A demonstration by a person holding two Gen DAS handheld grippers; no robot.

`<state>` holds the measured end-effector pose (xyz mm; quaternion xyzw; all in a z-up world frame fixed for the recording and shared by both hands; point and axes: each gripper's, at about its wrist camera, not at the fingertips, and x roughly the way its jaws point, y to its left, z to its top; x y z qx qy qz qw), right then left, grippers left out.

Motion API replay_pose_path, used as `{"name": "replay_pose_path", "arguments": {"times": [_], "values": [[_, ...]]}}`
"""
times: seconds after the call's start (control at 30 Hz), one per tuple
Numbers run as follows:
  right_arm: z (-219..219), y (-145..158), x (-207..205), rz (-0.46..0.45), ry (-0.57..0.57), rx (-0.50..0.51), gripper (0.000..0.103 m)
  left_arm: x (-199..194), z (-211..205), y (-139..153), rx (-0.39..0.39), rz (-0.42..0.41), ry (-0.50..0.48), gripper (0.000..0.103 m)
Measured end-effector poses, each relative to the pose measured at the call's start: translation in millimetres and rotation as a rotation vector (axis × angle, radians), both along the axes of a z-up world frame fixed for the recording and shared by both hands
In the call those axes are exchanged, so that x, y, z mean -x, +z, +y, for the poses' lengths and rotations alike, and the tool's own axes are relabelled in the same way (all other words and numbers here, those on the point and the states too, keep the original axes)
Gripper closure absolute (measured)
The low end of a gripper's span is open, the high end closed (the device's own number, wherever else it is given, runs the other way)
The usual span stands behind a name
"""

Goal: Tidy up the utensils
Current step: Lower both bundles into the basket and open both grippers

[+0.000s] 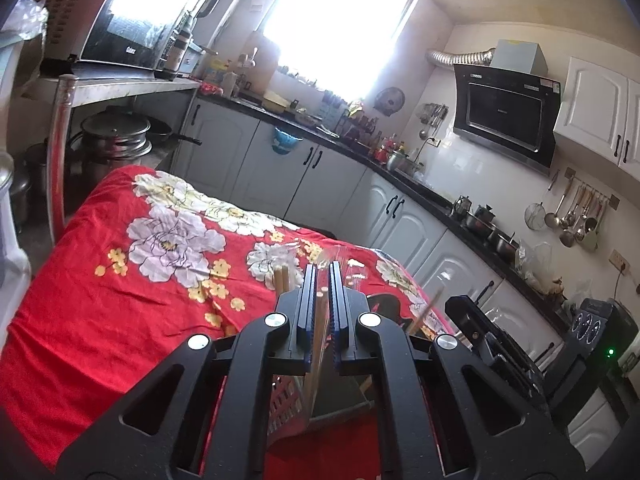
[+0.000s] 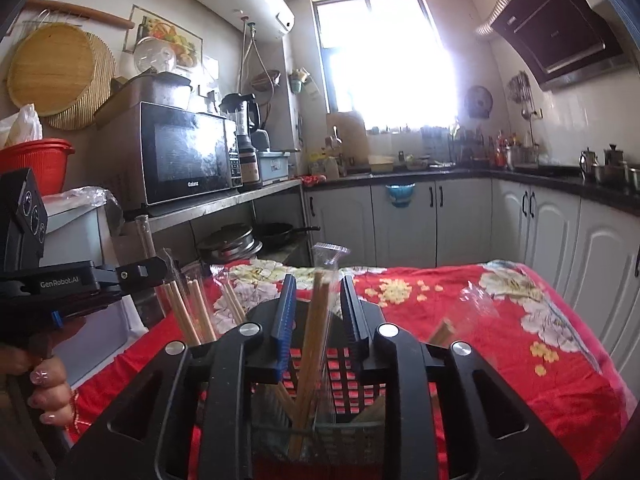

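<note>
Wrapped chopsticks (image 2: 316,320) stand upright in a dark slotted basket (image 2: 344,392) on the red floral cloth (image 2: 520,360), directly below the right gripper (image 2: 318,304). Its jaws stand parted on either side of the pair; the pads do not press it. The clear wrapper tip (image 2: 328,252) fans out at twelve o'clock above the pair. At nine o'clock, further wrapped chopsticks (image 2: 192,312) lean together beside the left gripper (image 2: 156,268), gripped from below by a hand (image 2: 48,392). In the left wrist view, the left gripper (image 1: 322,280) is clamped on one wooden chopstick (image 1: 320,332) above a pink basket (image 1: 288,400). A microwave (image 2: 188,156) stands at ten o'clock; white cabinets (image 2: 460,220) lie beyond.
</note>
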<state>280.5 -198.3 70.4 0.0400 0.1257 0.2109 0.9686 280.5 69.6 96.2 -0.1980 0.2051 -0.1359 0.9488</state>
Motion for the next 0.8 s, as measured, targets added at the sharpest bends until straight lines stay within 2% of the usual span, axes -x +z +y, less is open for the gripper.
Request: {"name": "replay_pose_path", "arguments": {"times": [0.13,0.17,0.23,0.5,0.6,0.8], "values": [[-5,-1,4,0.025,-0.009,-0.006,0.071,5,3,-2,0.004,0.022,0.006,0.097],[-6,-1,6,0.032,-0.01,-0.007,0.07,6,5,-4,0.011,0.03,0.009,0.09],[-8,-1,9,0.038,-0.015,-0.012,0.065,8,7,-5,0.018,0.04,0.011,0.084],[-15,-1,24,0.067,-0.021,-0.018,0.051,22,10,-10,0.024,0.057,0.019,0.066],[-17,-2,28,0.079,-0.023,-0.018,0.047,27,11,-13,0.025,0.068,0.018,0.052],[-20,-4,40,0.096,-0.026,-0.008,0.042,37,10,-18,0.025,0.088,0.007,0.044]]}}
